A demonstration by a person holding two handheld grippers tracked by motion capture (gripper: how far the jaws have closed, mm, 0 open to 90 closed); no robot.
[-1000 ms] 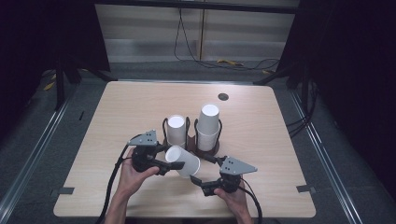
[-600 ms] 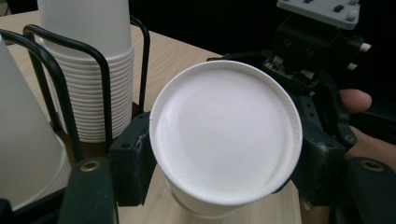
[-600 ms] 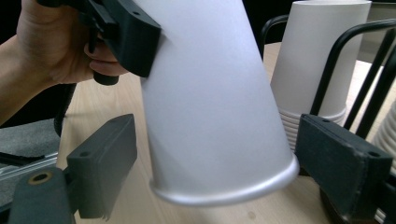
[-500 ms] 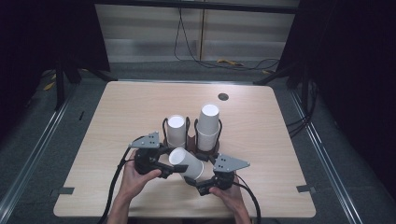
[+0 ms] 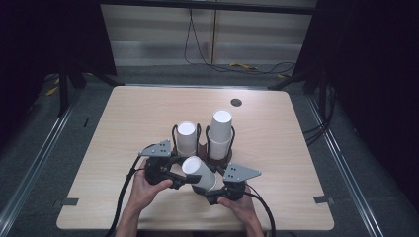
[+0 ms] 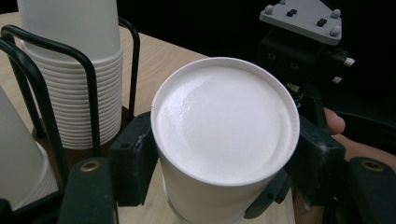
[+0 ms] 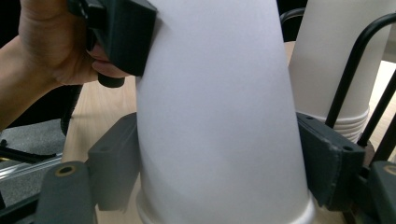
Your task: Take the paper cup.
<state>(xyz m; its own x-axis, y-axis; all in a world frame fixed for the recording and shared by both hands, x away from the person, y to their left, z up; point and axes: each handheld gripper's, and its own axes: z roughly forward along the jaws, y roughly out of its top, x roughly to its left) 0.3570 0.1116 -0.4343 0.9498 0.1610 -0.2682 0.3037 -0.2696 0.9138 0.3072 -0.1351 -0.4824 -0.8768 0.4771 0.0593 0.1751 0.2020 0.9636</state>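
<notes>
In the high view, a white paper cup (image 5: 198, 174) lies tilted just in front of the black wire cup rack (image 5: 202, 143) on the wooden table (image 5: 128, 123), with the left gripper (image 5: 179, 178) clamped on its closed end and the right gripper (image 5: 211, 193) at its rim end. In the left gripper view, that gripper's jaws press on both sides of the cup (image 6: 224, 135) near its bottom, the rack's stacked cups (image 6: 79, 70) just to the left. In the right gripper view, its jaws have just been closing and now press the cup (image 7: 219, 116) near its rolled rim, the rack (image 7: 359, 70) just to the right.
</notes>
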